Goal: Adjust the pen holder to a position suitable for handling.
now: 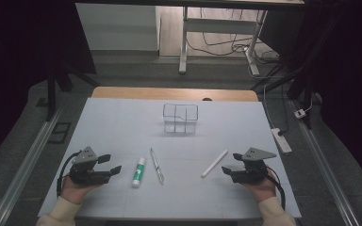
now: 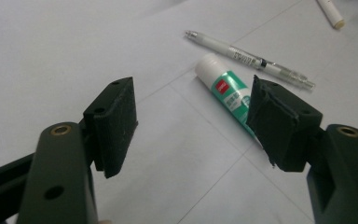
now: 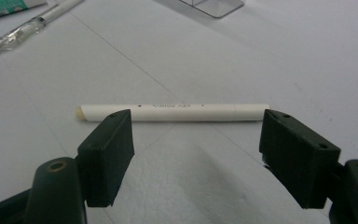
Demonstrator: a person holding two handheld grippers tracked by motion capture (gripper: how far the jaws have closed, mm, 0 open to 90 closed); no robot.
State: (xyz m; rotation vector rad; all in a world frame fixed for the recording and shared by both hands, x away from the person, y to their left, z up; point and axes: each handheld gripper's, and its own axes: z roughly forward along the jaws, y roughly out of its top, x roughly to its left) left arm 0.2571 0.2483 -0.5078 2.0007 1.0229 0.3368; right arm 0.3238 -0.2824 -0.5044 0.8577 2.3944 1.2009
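Left gripper (image 1: 109,164) and right gripper (image 1: 231,163): jaws apart, empty. Glue stick (image 1: 139,172), pen (image 1: 157,165), white marker (image 1: 214,163) between them; clear organizer (image 1: 180,118) at 12 o'clock.

glue stick (image 1: 139,172) left of pen (image 1: 157,165) (touching neither)
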